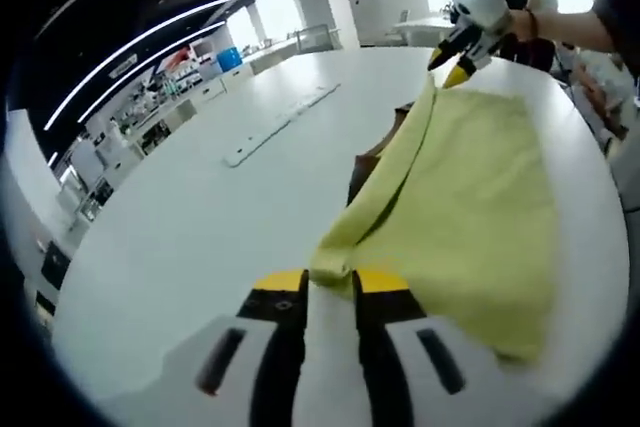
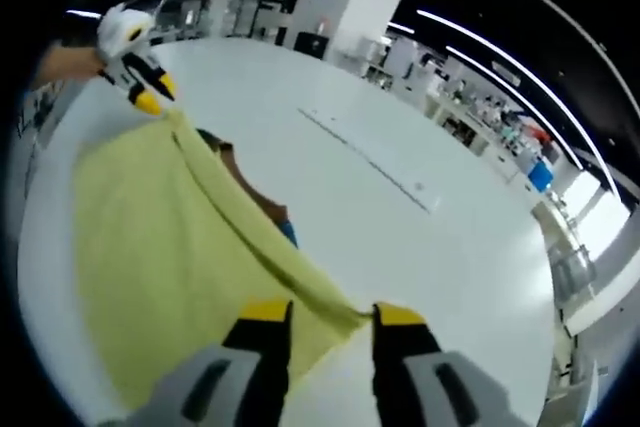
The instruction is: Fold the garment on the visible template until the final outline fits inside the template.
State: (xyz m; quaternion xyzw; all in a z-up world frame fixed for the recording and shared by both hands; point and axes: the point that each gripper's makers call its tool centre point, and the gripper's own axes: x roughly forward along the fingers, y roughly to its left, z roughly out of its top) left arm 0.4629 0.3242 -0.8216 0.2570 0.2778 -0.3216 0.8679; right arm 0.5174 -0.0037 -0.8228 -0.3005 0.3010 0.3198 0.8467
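- Left gripper view: left gripper (image 1: pixel 330 285), yellow-tipped jaws, clamped on a bunched corner of the pale yellow-green cloth garment (image 1: pixel 470 207).
- Garment is lifted along one edge; that edge runs taut from the left gripper up to the right gripper (image 1: pixel 462 55) at top right of this view, which pinches the far corner. A person's hand (image 1: pixel 535 7) holds that gripper.
- Rest of the garment drapes down from the raised edge onto the wide white surface (image 1: pixel 200 237), spreading to the right of the taut edge.
- Dark brown flat patch (image 1: pixel 368 169) shows on the surface just under the lifted edge, mostly covered by the garment. Cannot tell whether it is the template.
- Long white flat strip (image 1: pixel 280 125) lies on the surface, well apart from the garment, toward the far left.
- Right gripper view: right gripper (image 2: pixel 330 315) has its jaws apart in the picture with the garment corner (image 2: pixel 200 277) caught between them near the left jaw; grip reads as closed on cloth.
- Left gripper (image 2: pixel 140 72) sits at upper left of this view, holding the other end of the same raised edge.
- Brown patch with a small blue bit (image 2: pixel 275 217) peeks out beside the raised fold.
- Thin white strip (image 2: pixel 375 162) lies further out on the surface (image 2: pixel 420 247).
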